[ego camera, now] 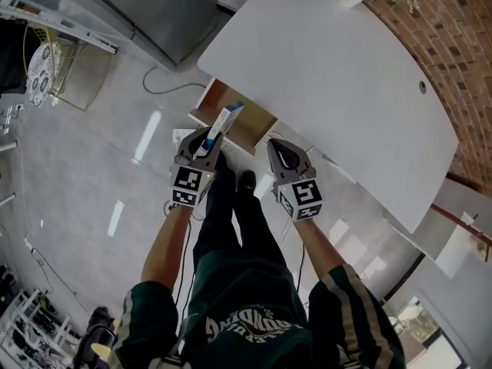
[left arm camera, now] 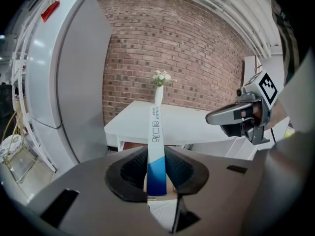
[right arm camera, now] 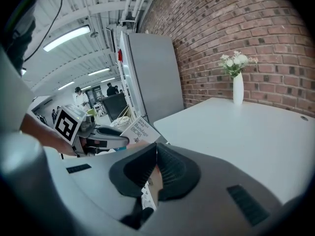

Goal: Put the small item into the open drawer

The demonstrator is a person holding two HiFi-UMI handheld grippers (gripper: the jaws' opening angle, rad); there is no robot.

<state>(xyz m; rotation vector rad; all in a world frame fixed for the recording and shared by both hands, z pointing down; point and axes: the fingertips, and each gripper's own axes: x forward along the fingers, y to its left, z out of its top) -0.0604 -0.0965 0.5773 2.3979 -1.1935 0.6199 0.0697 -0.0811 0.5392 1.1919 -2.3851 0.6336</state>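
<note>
A brick wall (left arm camera: pixel 187 48) backs the room, with a tall grey fridge-like cabinet (left arm camera: pixel 74 82) to one side and a pale glossy floor (ego camera: pixel 92 175) under my feet. In front of me stands a white table (ego camera: pixel 338 75) carrying a slim white vase of flowers (left arm camera: pixel 158 95) near the wall. Below the table's near edge a wooden drawer (ego camera: pixel 257 127) is pulled open.

My left gripper (ego camera: pixel 206 138) is clamped on the bandage box (left arm camera: pixel 156 146), a narrow white carton with a blue end. Both pads press its flat sides at the blue end, and the white end with the print sticks out ahead of the jaws. From the head view the box reaches over the drawer's left corner. It is in my grip, not resting inside.

My right gripper (ego camera: pixel 278 149) hangs just beside the left one, over the drawer's front. Its jaws are closed together with nothing between them.
</note>
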